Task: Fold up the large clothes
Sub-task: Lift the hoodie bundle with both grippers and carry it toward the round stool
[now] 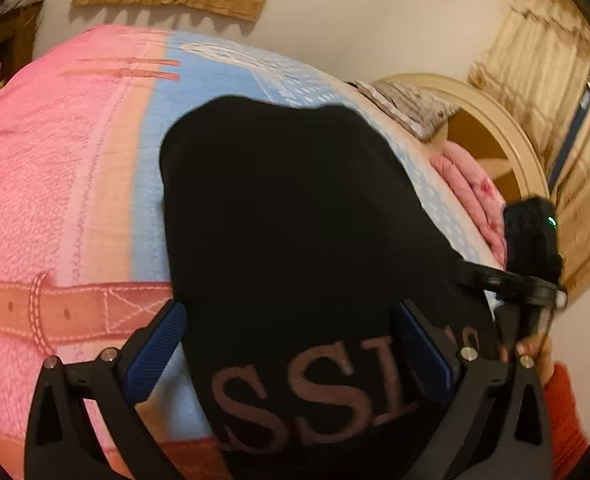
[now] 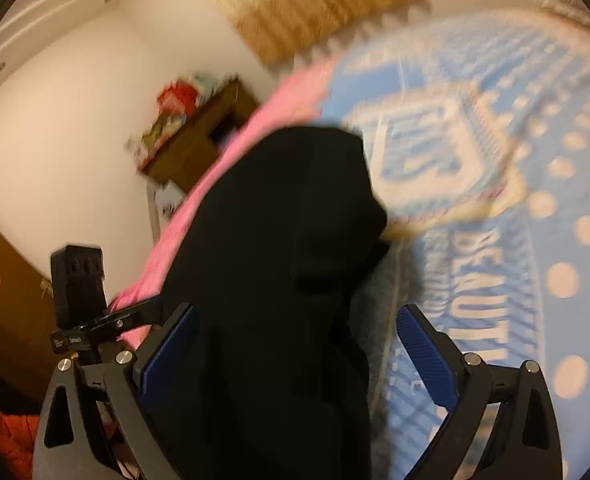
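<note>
The left gripper (image 1: 291, 352) stands with jaws spread wide over the lettered part of the black garment (image 1: 295, 208), which lies on the blue half of the bedspread (image 1: 55, 184), toward its headboard edge; the right gripper (image 2: 295, 360) is likewise spread, black cloth bunched between its pads but not pinched; the fabric looks soft, limp and light, best taken at hem corners.

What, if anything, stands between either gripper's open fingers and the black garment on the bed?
Nothing visible does. The black garment lies directly between the open fingers of the left gripper, and between those of the right gripper, on the pink and blue blanket.
</note>
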Demonstrator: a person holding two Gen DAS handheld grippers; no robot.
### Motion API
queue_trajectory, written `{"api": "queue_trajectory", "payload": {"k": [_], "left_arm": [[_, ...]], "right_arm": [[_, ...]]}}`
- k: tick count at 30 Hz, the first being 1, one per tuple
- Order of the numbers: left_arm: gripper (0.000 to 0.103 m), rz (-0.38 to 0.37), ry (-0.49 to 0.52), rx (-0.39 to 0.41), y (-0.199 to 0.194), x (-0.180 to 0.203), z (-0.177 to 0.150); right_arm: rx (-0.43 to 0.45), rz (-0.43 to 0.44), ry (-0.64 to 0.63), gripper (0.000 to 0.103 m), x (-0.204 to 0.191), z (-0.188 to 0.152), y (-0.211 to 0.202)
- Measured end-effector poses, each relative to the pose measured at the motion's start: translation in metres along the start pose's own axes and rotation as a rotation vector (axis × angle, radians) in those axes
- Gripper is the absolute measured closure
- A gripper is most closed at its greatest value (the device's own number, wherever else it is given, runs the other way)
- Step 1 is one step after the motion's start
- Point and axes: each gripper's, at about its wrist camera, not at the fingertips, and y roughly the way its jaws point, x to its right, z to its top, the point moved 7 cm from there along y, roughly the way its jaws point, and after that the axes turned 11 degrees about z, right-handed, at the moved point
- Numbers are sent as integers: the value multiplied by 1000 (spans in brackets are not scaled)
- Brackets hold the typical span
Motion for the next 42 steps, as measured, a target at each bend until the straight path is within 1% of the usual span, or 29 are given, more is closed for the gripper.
{"api": "queue_trajectory", "payload": {"k": [1, 2, 3, 5, 6, 7, 8, 9, 11, 12, 13, 15, 17, 18, 19, 21, 22, 23, 27, 29, 31, 34, 37, 40, 42], "left_arm": [[0, -18, -3, -1, 1, -1, -2], [0, -41, -16, -7, 3, -3, -4], [0, -64, -34, -17, 4, -6, -6], [0, -115, -74, -42, 10, -8, -10], [0, -144, -101, -55, 14, -9, -14], [0, -166, -121, -55, 16, -10, -16], [0, -187, -139, -44, 19, -9, -17], [0, -200, -146, -40, 20, -9, -19], [0, -238, -176, -46, 20, -10, -21], [0, -246, -188, -49, 21, -9, -21], [0, -244, -190, -48, 22, -9, -20], [0, -213, -165, -34, 19, -3, -20], [0, -205, -138, -32, 18, -1, -16], [0, -215, -129, -25, 16, 0, -17], [0, -222, -120, -16, 16, 1, -17], [5, -226, -101, 8, 10, 3, -18], [8, -231, -103, 16, 7, 3, -18], [10, -238, -105, 21, 3, 4, -17], [11, -257, -91, 28, -12, 12, -16], [12, -280, -105, 35, -30, 11, -20], [12, -282, -110, 60, -50, 6, -26], [12, -253, -108, 112, -84, -1, -36], [12, -222, -141, 156, -117, -19, -44], [12, -160, -179, 190, -147, -43, -49], [12, -103, -206, 222, -169, -64, -52]], "right_arm": [[-20, 16, 6, 4, 7, -3, 8], [-20, 59, 31, 4, 11, -4, 11], [-15, 131, 83, 4, 18, -7, 15], [-18, 210, 152, 1, 32, -14, 25], [-13, 238, 168, 1, 36, -17, 28], [16, 264, 160, 1, 38, -19, 30], [34, 265, 135, 1, 36, -20, 29], [30, 260, 122, 1, 34, -20, 31], [-1, 260, 118, 1, 32, -19, 36], [-13, 266, 119, 1, 31, -18, 39], [-22, 268, 119, 1, 29, -16, 44], [-36, 267, 111, 1, 22, -13, 53], [-62, 299, 111, 1, 10, -14, 62], [-85, 333, 115, 1, 3, -18, 66], [-128, 386, 113, 1, -11, -25, 73], [-150, 374, 68, 1, -27, -31, 77], [-143, 371, 67, 1, -33, -32, 76], [-128, 389, 68, 1, -39, -34, 73], [-48, 485, 33, 2, -77, -40, 55], [-16, 541, 26, 2, -98, -45, 47], [-5, 587, 24, 2, -117, -54, 42], [-14, 626, 2, 2, -149, -65, 46], [-26, 689, -23, 2, -186, -71, 60], [-69, 753, -61, 2, -232, -72, 91], [-106, 792, -89, 2, -262, -71, 116]]}}
